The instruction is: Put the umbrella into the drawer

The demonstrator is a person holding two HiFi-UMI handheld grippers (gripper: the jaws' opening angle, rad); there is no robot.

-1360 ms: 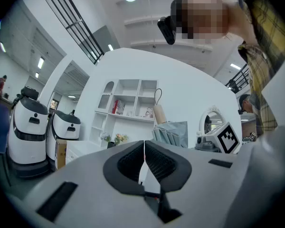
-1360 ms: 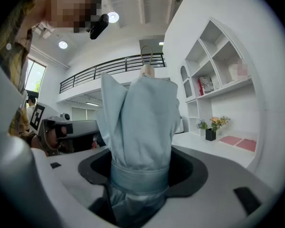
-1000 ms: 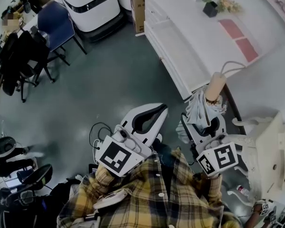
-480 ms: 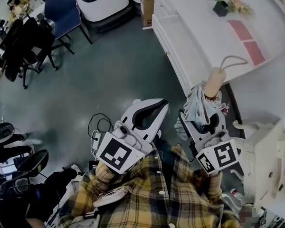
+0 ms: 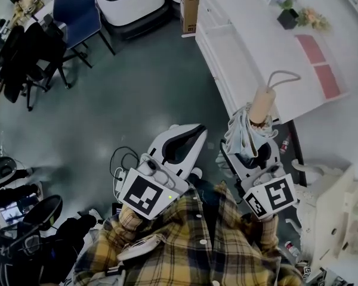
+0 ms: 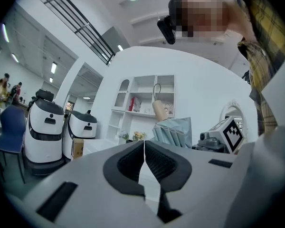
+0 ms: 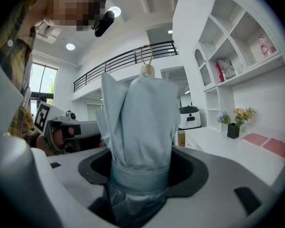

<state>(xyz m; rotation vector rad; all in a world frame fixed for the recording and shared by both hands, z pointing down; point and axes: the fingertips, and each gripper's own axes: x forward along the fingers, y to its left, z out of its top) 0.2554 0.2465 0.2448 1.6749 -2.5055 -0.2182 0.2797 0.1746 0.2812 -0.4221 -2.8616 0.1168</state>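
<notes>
Hidden: the lower end of the umbrella (image 5: pixel 244 133) sinks into the right gripper (image 5: pixel 250 149) and cannot be seen; the fabric covers that gripper's pads.
Hard to make out: the inside of the drawer (image 5: pixel 227 52) shows only white, so its contents cannot be told.
Cut off: the desk (image 5: pixel 268 46) runs out of the head view at the top and right.
Umbrella, place: in the right gripper, in front of the person's plaid shirt (image 5: pixel 185 243), off the desk and outside the drawer.
Umbrella, axis: its long axis runs along the jaws. The tan handle (image 5: pixel 261 105) leads away from the person and overlaps the desk's near left corner in the head view. The cord loop (image 5: pixel 284 76) lies over the desk's near edge.
Umbrella, right gripper view: it (image 7: pixel 137 122) stands straight up out of the jaws, folded and strapped, handle on top.
Right gripper: clamped (image 7: pixel 140 175) on the folded blue-grey canopy at the strap band.
Left gripper: jaws (image 5: pixel 197 133) pressed together with nothing between them (image 6: pixel 144 148). It sits just left of the umbrella and points the same way.
Drawer: pulled out along the desk's left edge.
Pot (image 5: pixel 287 18): near the desk's far edge, with flowers in it.
Mats (image 5: pixel 312 47): two pink ones lie flat towards the desk's right edge.
</notes>
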